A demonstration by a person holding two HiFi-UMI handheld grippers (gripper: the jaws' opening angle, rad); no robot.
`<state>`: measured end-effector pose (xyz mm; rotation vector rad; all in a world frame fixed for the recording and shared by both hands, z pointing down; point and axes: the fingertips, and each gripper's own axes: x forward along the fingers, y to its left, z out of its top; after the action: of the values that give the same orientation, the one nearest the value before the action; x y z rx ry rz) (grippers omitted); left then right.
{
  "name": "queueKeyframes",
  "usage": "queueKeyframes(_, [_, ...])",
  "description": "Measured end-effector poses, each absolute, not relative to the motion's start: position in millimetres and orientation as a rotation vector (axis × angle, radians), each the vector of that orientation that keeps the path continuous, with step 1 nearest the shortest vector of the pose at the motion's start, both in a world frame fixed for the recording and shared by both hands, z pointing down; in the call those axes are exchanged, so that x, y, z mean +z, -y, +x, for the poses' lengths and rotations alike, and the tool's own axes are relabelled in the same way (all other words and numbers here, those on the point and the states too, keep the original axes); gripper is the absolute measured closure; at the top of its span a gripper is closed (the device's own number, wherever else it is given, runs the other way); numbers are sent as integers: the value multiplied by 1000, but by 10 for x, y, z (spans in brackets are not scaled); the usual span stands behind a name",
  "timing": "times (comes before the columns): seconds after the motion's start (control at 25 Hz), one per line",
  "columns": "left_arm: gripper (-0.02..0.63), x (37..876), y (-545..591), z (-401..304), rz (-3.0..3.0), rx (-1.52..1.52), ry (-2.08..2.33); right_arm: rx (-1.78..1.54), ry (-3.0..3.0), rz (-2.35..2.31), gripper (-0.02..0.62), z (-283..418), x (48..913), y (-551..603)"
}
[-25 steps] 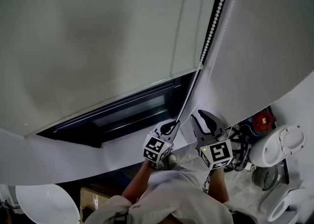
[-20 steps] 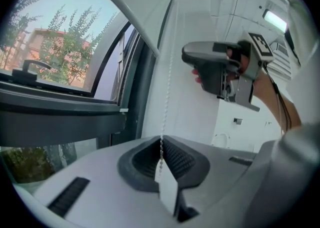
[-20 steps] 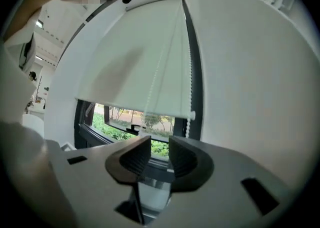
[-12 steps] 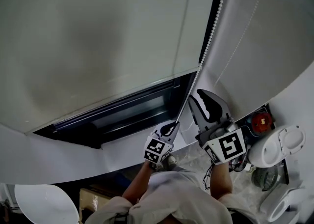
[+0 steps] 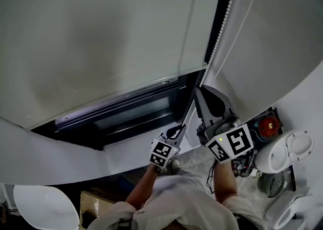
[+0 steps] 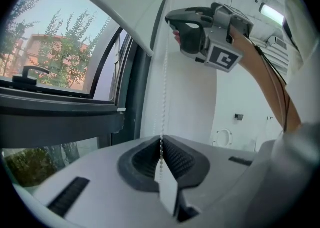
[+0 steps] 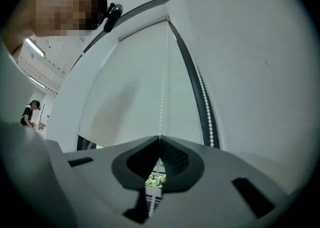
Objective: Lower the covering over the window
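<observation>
Blind (image 5: pixel 101 32) covers most of the window (image 5: pixel 131 115) and fills the far left of the head view. Its bottom rail sits just above a dark, uncovered strip of glass and frame.

Bead chain (image 5: pixel 222 22) runs down the blind's right edge, just beside the dark frame, and both your grippers are on it.

- Your right gripper (image 5: pixel 202 93) has the chain just below the blind's bottom right corner. Its jaws have just been closing and are now pinched together on the beads. In the right gripper view the chain enters at the tips and comes out behind the pads.
- Your left gripper (image 5: pixel 175 132) is nearer to you and slightly left, lower on the same chain, jaws narrow and clamped on the beads. In its own view the chain runs taut and straight up from the pads, past the right gripper.

Outside the uncovered glass you get trees (image 6: pixel 60 47) and a brick building, with the window handle (image 6: pixel 30 74) on the frame — left gripper view only.

White round objects (image 5: pixel 287 148) and a red item (image 5: pixel 269 123) sit near right, well apart from the chain.
</observation>
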<state>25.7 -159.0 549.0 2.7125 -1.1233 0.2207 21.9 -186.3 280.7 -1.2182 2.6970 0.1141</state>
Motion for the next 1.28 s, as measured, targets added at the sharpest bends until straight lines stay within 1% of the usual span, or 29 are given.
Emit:
queueKeyframes(0.48, [586, 5827, 1602, 203, 2655, 331, 1132, 31, -2728, -1248, 600, 134, 3225, 2006])
queueKeyframes(0.68, [586, 5871, 1604, 187, 2640, 346, 1126, -54, -2764, -1246, 600, 79, 3531, 2073])
queueKeyframes(0.96, [586, 5882, 1619, 134, 2625, 340, 1138, -89, -2757, -1229, 600, 67, 3615, 2122])
queueKeyframes(1.28, [586, 5901, 1616, 102, 2618, 332, 1146, -222, -2803, -1254, 600, 34, 4105, 2193])
